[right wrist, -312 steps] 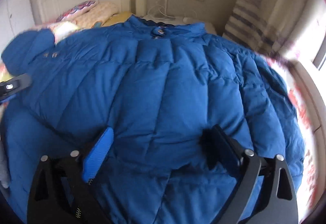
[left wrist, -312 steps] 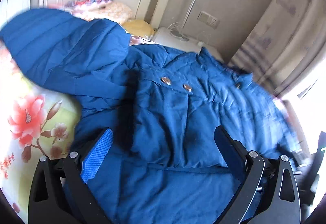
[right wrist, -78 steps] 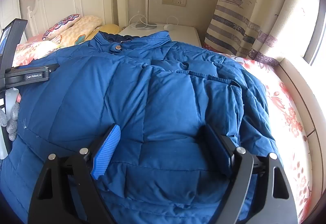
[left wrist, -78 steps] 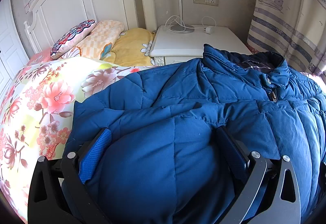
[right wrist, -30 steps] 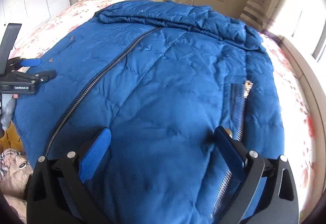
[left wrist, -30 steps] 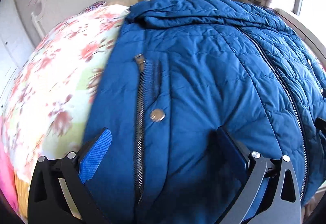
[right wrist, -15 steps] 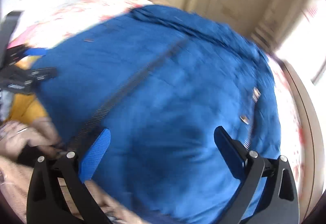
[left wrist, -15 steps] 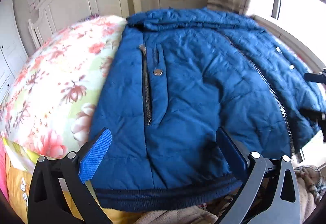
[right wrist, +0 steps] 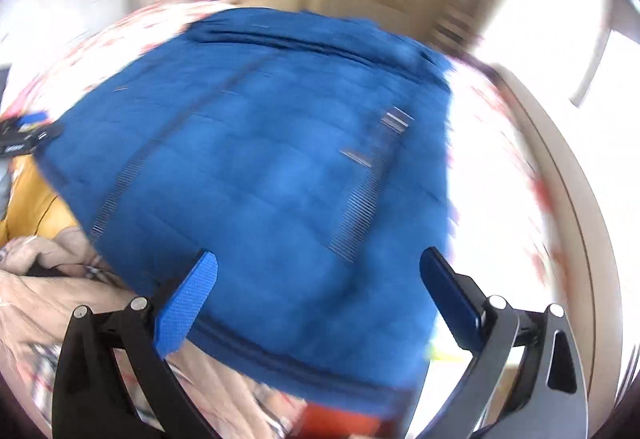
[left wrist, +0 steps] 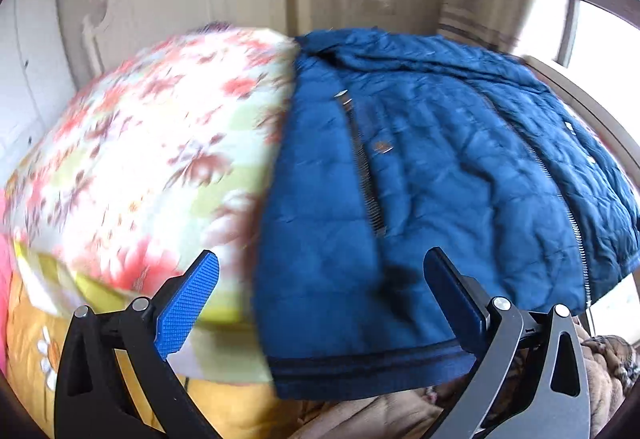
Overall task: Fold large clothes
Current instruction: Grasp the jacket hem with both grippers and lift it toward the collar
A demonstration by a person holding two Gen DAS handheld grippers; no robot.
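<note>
Blue quilted puffer jacket (left wrist: 440, 199) is lying front-up, zipped, just ahead of both grippers; left gripper (left wrist: 320, 303) and right gripper (right wrist: 318, 299) are gaping, grasping nothing; body folds seemingly not yet made

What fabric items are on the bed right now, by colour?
Blue: 1, the padded jacket.
Floral: 1, the bedspread.
Yellow-orange: 1, the sheet hanging below the bedspread's near edge.
Total: 3.
</note>
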